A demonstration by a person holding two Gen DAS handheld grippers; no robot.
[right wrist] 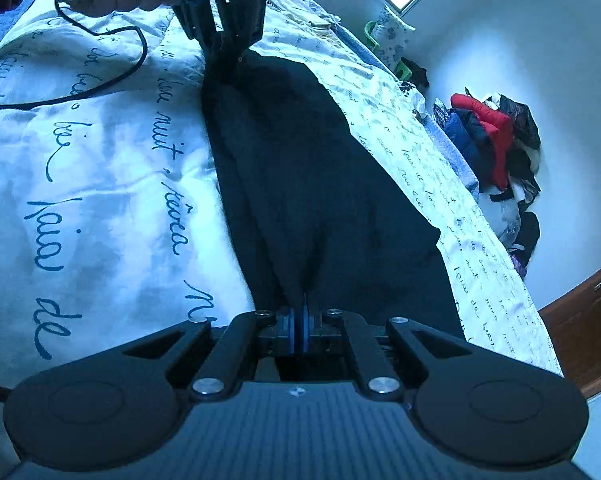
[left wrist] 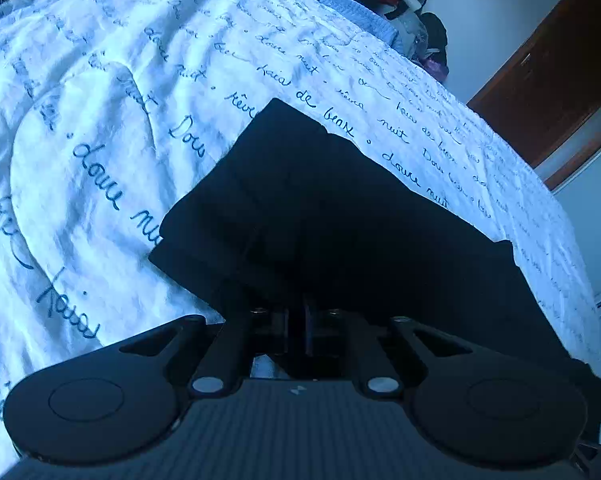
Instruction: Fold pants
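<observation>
Black pants [right wrist: 300,168] lie on the bed [right wrist: 100,184], on the white script-print sheet, pinched by both tools along one edge. R tool [right wrist: 299,320] is clenched: blue pads pressed together w/ a fold of dark fabric between them. L tool [right wrist: 224,54], seen in the right wrist view at the far end of the garment, grips the cloth there; in its own view [left wrist: 300,320] the pads sit close together under the fabric, so it reads as clenched on the pants too, though the dark cloth hides the contact itself.

Key relation: the pants' long axis runs straight out from the R tool toward the L tool, so the two tools hold opposite ends of the same edge, cloth stretched betw. them. In the left wrist view the garment looks already doubled, w/ layered edges at its far-left corner [left wrist: 168,252].

Judgement: mid-fold, prob. the next move carries one end over toward the other along that axis. Neither tool is nearer; each owns its end. Risk: layers slipping or skewing if the ends don't travel parallel. Clothes pile [right wrist: 496,152] lies beyond the bed, well apart.
</observation>
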